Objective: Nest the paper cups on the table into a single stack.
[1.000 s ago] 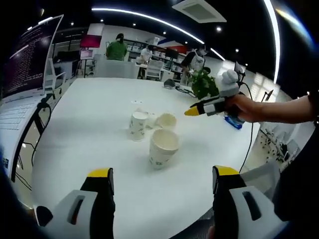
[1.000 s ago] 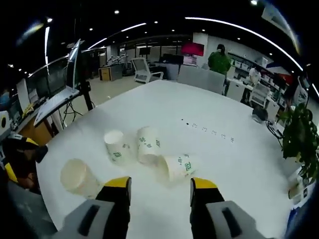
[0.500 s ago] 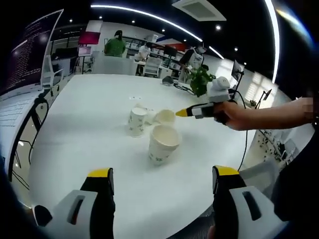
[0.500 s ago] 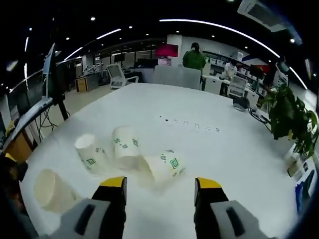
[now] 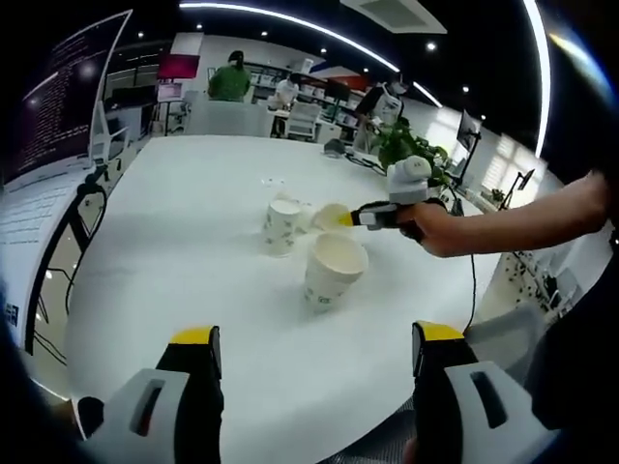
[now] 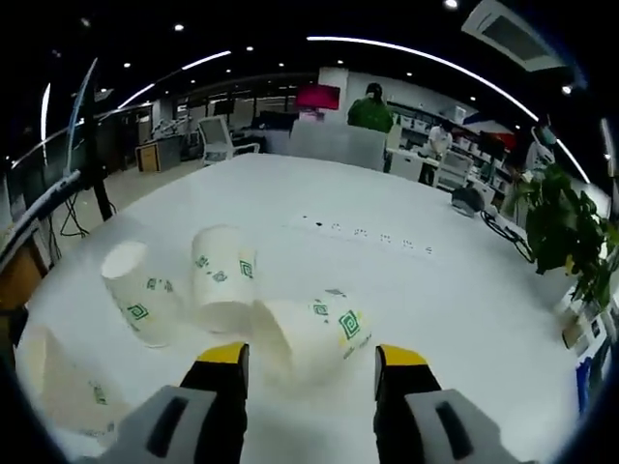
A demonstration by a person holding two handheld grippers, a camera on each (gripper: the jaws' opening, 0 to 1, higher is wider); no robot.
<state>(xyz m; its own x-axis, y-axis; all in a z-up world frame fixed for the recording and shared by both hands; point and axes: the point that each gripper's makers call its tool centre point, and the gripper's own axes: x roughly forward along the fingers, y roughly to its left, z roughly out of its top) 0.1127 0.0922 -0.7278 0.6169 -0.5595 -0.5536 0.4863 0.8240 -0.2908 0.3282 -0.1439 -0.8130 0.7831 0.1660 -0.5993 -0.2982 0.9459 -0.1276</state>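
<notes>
A large white bench (image 5: 174,242) carries four paper cups near its middle. In the left gripper view, the left gripper (image 5: 314,348) is held low over the bench's near edge, jaws wide apart and empty; the nearest cup (image 5: 334,271) stands upright, mouth up. In the right gripper view, the right gripper (image 6: 309,360) hangs open just before a tipped cup (image 6: 314,329) lying on its side, with an inverted cup (image 6: 222,278) and a tilted cup (image 6: 140,295) beside it.
</notes>
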